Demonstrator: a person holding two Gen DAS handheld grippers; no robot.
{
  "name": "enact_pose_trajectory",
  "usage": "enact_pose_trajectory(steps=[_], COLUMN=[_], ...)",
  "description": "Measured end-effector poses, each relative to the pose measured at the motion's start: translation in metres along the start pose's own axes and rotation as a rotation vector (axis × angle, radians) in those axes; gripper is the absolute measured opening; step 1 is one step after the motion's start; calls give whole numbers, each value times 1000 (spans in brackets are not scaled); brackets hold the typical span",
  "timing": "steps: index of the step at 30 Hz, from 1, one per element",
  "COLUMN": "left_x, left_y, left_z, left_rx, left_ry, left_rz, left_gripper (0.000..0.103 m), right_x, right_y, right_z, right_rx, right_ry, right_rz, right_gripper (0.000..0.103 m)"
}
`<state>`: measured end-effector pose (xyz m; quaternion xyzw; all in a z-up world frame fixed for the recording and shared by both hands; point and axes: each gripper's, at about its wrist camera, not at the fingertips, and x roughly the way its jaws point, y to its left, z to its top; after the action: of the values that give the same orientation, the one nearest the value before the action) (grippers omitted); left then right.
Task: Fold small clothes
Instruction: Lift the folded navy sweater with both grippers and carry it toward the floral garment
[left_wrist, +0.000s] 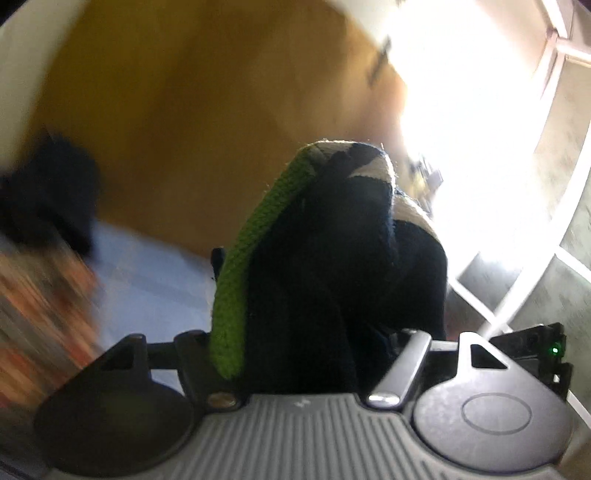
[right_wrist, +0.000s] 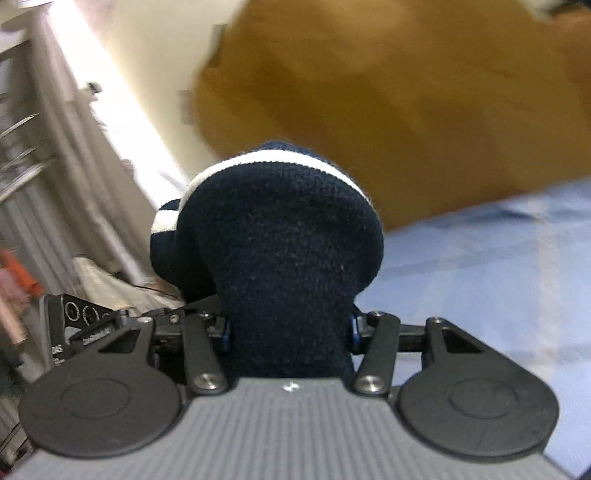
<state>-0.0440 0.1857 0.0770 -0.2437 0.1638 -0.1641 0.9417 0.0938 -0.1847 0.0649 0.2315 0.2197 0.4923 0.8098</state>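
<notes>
Each gripper is clenched on knitwear: the left gripper (left_wrist: 306, 332) holds a green-edged garment (left_wrist: 332, 240), the right gripper (right_wrist: 288, 332) a navy striped garment (right_wrist: 284, 236). Keep both grips firm and lift evenly above the blue sheet (right_wrist: 480, 266).

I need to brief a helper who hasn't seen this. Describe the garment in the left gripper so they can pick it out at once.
Start from the big mustard-brown panel behind the pale blue sheet. In front of it, bunched between the left gripper's fingers, hangs a dark navy knit. Its bright green edge band, plus beige stripes near the top, sets it apart from the right gripper's navy knit, which has only white stripes.
</notes>
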Motion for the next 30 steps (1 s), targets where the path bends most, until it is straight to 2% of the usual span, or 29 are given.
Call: enact_pose_trajectory(steps=[4, 6, 8, 12, 14, 15, 17, 23, 26, 30], left_x=[-62, -82, -93, -84, -68, -58, -56, -55, -69, -91], left_y=[28, 50, 84, 162, 199, 213, 215, 196, 169, 123], left_z=[47, 58, 61, 37, 15, 3, -9, 3, 4, -13], left_rx=[19, 5, -49, -211, -296, -306, -284, -262, -206, -153], left_ry=[-134, -161, -152, -65, 15, 40, -24, -28, -84, -177], left_rz=[195, 287, 369, 509, 590, 622, 626, 658, 742, 831], left_gripper=[68, 68, 68, 71, 71, 77, 79, 87, 87, 92], right_x=[80, 128, 173, 258, 290, 304, 309, 302, 270, 222], right_y=[52, 68, 76, 71, 61, 59, 54, 46, 44, 49], right_z=[27, 31, 23, -15, -42, -57, -73, -62, -56, -64], right_rx=[-47, -17, 10, 55, 15, -50, -105, -36, -29, -93], right_ry=[40, 92, 149, 313, 400, 432, 397, 409, 325, 208], right_rz=[138, 207, 241, 189, 105, 29, 20, 32, 20, -27], right_gripper=[55, 56, 56, 56, 61, 62, 63, 68, 71, 71])
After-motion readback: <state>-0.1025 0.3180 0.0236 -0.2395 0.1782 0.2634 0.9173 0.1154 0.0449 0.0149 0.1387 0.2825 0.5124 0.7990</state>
